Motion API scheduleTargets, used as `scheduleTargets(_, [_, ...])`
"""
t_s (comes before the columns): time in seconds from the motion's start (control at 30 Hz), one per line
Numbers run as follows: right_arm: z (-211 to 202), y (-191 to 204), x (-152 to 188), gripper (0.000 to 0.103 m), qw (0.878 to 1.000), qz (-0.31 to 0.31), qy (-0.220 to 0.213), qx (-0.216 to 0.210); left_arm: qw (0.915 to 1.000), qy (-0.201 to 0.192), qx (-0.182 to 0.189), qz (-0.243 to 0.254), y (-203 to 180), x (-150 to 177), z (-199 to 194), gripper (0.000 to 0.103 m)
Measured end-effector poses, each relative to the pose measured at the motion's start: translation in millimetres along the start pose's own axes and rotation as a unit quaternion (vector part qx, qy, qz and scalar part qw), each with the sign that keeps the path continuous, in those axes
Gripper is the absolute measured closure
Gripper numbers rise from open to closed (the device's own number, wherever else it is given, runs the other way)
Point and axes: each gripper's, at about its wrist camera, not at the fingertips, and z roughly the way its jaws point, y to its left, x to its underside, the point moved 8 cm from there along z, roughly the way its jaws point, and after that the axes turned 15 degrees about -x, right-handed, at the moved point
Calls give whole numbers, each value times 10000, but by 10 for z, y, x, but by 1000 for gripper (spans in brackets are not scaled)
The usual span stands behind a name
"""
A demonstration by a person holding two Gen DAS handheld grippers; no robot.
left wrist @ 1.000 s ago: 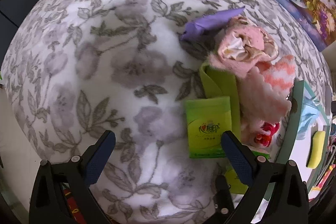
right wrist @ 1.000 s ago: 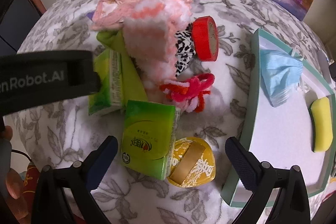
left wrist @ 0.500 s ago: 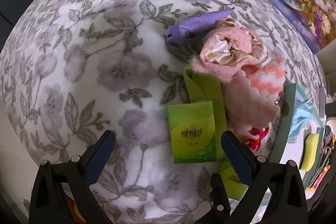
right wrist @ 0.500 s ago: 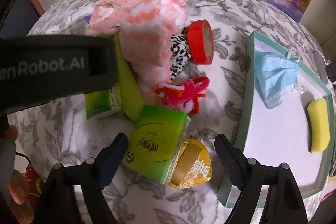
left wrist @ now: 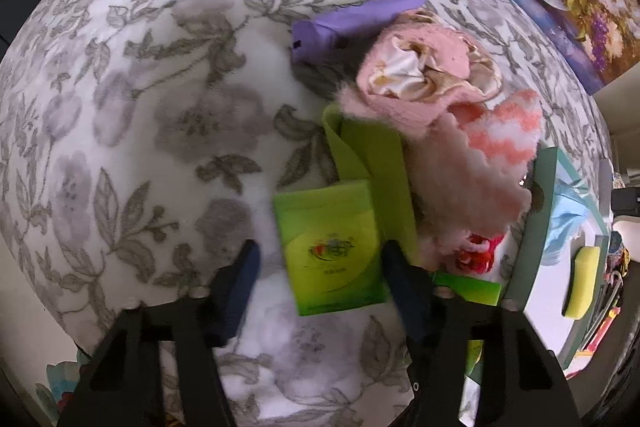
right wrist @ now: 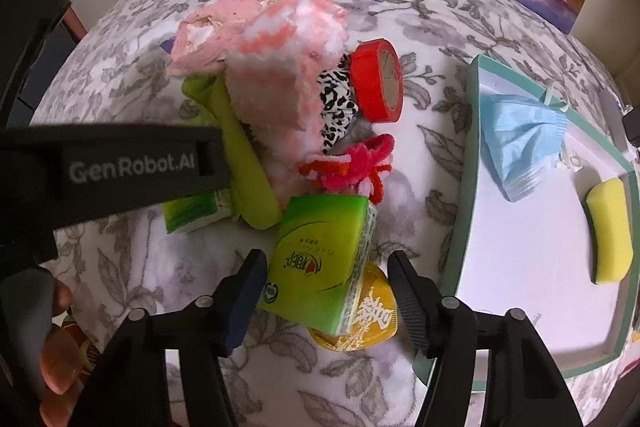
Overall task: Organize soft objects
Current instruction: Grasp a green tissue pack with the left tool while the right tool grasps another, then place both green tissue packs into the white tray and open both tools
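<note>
tissue pack [left wrist: 332, 247] between left gripper [left wrist: 320, 267] fingers, seemingly untouched

Soft, even indoor light fills both views, with faint shadows under the piled cloths. Strong fisheye bending curves the flowered desk [left wrist: 168, 115] into a dome and darkens the corners. The left hand-held gripper [left wrist: 320, 267] and green tissue pack [left wrist: 332, 247] are smeared by motion blur; the right view is sharper.

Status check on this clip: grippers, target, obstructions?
Left gripper and right gripper open, each straddling a green tissue pack. Right's pack leans on gold foil cup.
</note>
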Motion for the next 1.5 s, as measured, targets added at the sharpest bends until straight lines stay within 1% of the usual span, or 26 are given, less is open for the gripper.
scheduleTargets(0.07, [-21,-2,9,42,10000,17,-12,-8,10000,24,39,40,-44,16,16,53])
scheduleTargets(0.2, [-54,-32,-12,47,10000,37,-36,-9,9999,-7,-4,105,-87,39,17,53])
scheduleTargets(0.37, [-102,-39,-40,53,10000,54,-74,-7,9999,-56,-54,84,-66,96,-86,53])
scheduleTargets(0.5, [-131,-76,-60,54,9999,118,-84,-67,9997,-222,-110,22,-22,89,-209,53])
scheduleTargets(0.7, [-145,-45,-82,55,9995,192,-171,-198,9991,-401,-96,-20,35,70,-331,53])
scheduleTargets(0.9, [-220,8,-101,55,9987,210,-288,-355,9974,-665,-160,-229,244,-11,-537,53])
scheduleTargets(1.1, [-483,53,-143,55,9952,366,-618,-668,9944,-956,-48,-450,356,-51,-756,53])
scheduleTargets(1.23, [-625,31,-182,55,9923,469,-805,-810,9916,-1172,-59,-547,337,-81,-857,53])
scheduleTargets(1.33, [-699,-8,-191,55,9915,540,-855,-818,9915,-1184,1,-533,274,-72,-873,53])
scheduleTargets(1.5, [-806,-214,-151,55,9888,866,-910,-805,9916,-1225,64,-409,121,-8,-956,53])
